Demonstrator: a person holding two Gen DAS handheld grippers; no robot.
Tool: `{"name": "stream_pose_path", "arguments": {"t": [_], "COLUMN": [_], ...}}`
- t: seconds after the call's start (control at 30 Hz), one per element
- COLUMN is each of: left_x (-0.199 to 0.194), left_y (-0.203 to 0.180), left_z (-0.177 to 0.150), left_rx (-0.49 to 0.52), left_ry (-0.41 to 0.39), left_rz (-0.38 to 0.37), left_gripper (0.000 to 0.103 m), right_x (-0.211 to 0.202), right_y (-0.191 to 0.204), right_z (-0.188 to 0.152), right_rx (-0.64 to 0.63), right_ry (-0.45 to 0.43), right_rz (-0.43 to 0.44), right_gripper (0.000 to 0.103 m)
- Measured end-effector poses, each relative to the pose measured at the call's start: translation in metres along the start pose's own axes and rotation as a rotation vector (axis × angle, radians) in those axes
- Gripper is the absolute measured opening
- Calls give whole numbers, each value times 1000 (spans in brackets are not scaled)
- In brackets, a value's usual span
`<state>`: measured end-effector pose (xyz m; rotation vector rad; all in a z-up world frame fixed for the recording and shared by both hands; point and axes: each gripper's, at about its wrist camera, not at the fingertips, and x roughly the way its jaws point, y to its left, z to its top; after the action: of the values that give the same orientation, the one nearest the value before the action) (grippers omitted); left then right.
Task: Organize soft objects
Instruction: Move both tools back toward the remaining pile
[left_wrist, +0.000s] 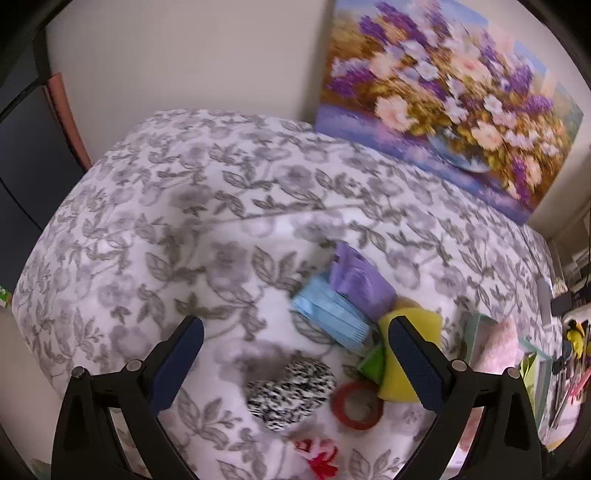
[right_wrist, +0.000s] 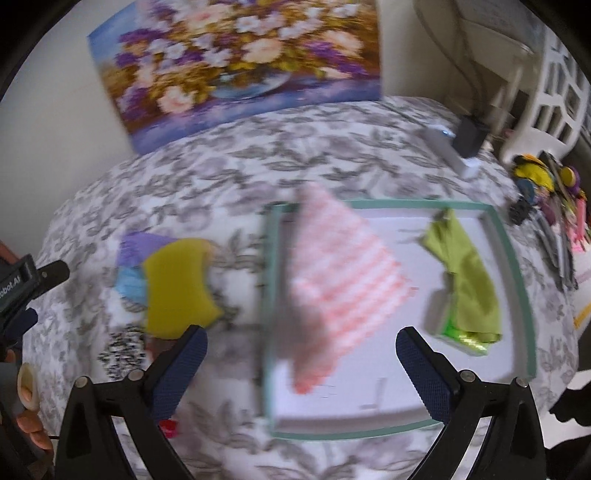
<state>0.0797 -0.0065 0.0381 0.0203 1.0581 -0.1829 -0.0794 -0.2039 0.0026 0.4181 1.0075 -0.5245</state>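
Left wrist view: the left gripper (left_wrist: 295, 350) hangs over the floral bedspread (left_wrist: 166, 206) with its jaws spread wide and nothing between them. Low in the frame lies a black-and-white speckled pouch (left_wrist: 291, 395), and just right of it a red tape roll (left_wrist: 356, 406). Above those, a blue face mask (left_wrist: 332, 317) and a purple cloth (left_wrist: 360, 280) overlap, with a yellow sponge (left_wrist: 402, 369) partly behind the right finger. A flower painting (left_wrist: 443, 99) leans at upper right.

Over to the right wrist view: the right gripper (right_wrist: 301, 356) is released too, jaws wide, empty. Centre and right sits a green-rimmed tray (right_wrist: 517, 266); a pink striped cloth (right_wrist: 343, 280) drapes over its left rim, blurred, and a lime-green cloth (right_wrist: 465, 280) lies inside at the tray's right. The sponge, mask and purple cloth sit left of the tray, on the bedspread.
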Motion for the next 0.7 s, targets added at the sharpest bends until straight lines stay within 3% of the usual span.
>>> {"name": "stream_pose_path", "arguments": {"t": [0.3,0.5,0.7], "left_x": [7,23,46], "left_y": [37,58,54], "left_z": [0,-4,-11], "left_rx": [-56,-121,-116], "left_ry": [46,113,199], "left_rz": [5,4,-16], "left_gripper": [100,100,100], "right_x": [13,32,55], "right_y": [72,86,91], "right_z": [-3,-3,-3], "right_rx": [-127,-126,-148], "right_ry": [14,49,64], "right_rz": [66,89,53], "right_gripper": [103,103,103]}}
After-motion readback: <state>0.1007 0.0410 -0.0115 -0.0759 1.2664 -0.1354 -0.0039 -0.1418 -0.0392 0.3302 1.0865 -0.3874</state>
